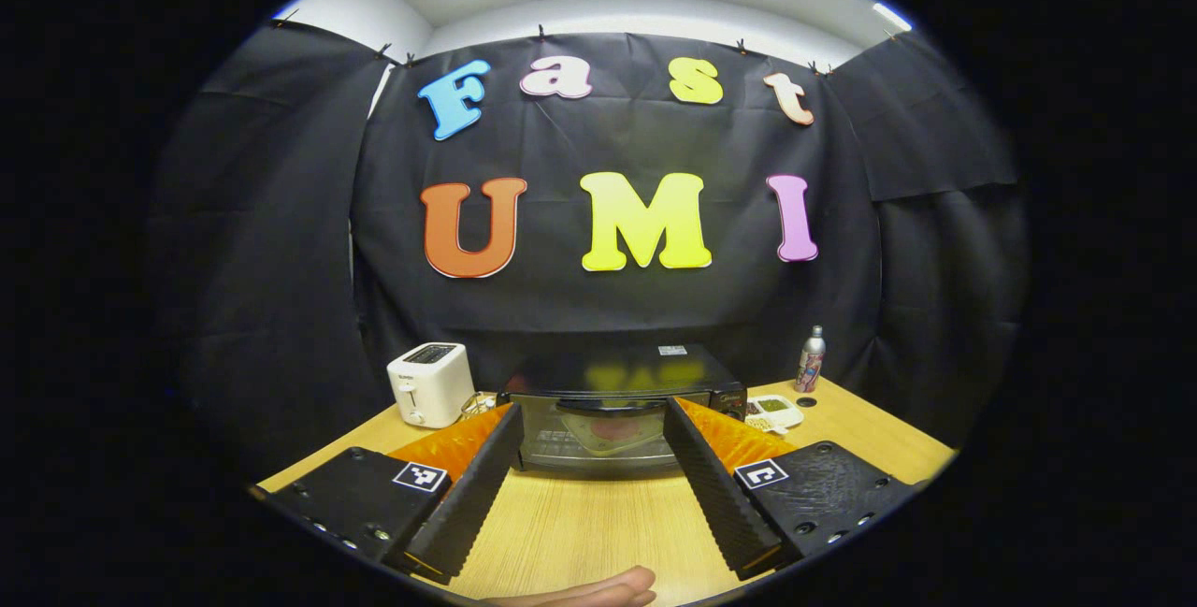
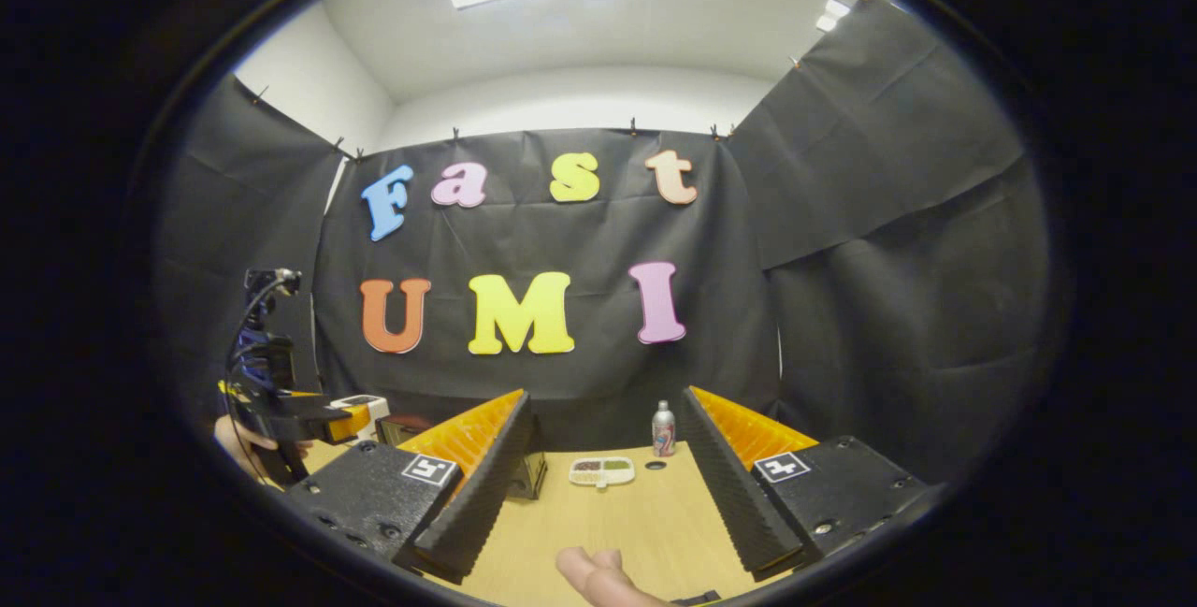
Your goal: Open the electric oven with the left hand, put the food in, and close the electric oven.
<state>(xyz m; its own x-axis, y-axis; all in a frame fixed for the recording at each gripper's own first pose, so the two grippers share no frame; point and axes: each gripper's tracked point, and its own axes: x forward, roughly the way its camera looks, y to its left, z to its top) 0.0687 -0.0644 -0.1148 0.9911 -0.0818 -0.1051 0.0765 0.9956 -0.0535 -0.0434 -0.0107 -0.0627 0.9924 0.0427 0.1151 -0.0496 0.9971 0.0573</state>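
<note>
The black electric oven (image 1: 608,373) stands at the middle back of the wooden table (image 1: 580,523), its glass door shut and the handle (image 1: 608,408) across the top of the door. My left gripper (image 1: 594,412) hangs open in front of it, fingers framing the door, short of touching. The food is a white divided tray (image 1: 774,411) to the oven's right, on the table. In the right gripper view that tray (image 2: 601,470) lies ahead between the fingers of my open right gripper (image 2: 606,401), which holds nothing. The left gripper (image 2: 346,422) shows far left there, held by a hand.
A white toaster (image 1: 430,384) stands left of the oven. A small bottle (image 1: 811,359) and a dark cap (image 1: 806,401) sit behind the tray at the back right. A fingertip (image 1: 608,588) pokes in at the bottom. Bare tabletop lies before the oven.
</note>
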